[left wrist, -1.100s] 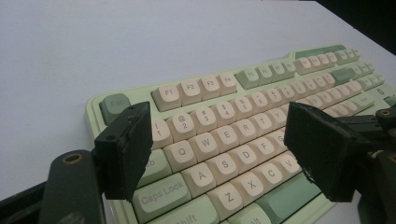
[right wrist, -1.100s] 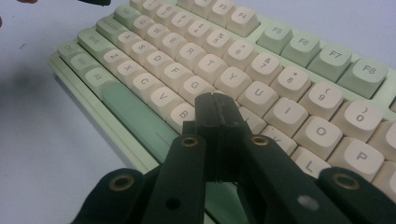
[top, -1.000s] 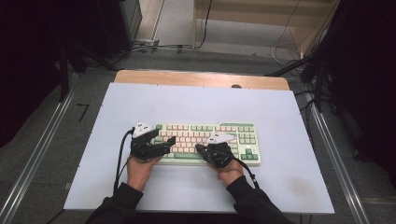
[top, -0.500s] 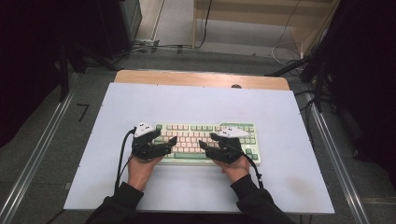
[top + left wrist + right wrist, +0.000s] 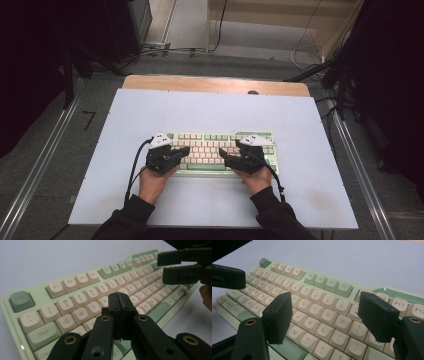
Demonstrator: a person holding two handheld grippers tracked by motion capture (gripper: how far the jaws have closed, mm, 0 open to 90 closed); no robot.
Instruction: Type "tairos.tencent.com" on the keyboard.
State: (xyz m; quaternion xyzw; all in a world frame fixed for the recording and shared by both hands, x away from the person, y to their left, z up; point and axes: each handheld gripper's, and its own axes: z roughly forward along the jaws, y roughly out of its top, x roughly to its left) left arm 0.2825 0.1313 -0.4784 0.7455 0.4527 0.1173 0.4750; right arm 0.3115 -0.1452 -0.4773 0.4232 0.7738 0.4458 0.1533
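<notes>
A pale green keyboard (image 5: 210, 142) with cream keys lies on the white table top, near the front. My left gripper (image 5: 186, 149) hovers over its left half. In the left gripper view this gripper (image 5: 119, 298) has just closed its jaws, which now meet above the letter keys (image 5: 75, 297) with nothing between them. My right gripper (image 5: 222, 154) is over the right half of the keyboard and points left. Its jaws have just been opening, and they stand wide apart (image 5: 325, 307) above the keys (image 5: 322, 282), holding nothing. The two grippers' tips face each other, a short gap apart.
The white table top (image 5: 210, 110) has a wooden strip (image 5: 200, 84) along its far edge. Metal rails (image 5: 45, 165) run along both sides. Cables (image 5: 170, 50) lie on the floor behind, and dark equipment stands at the far left and right.
The right hand has shifted a little to the right along the keyboard, and its jaws have spread. The left hand has stayed where it was.
</notes>
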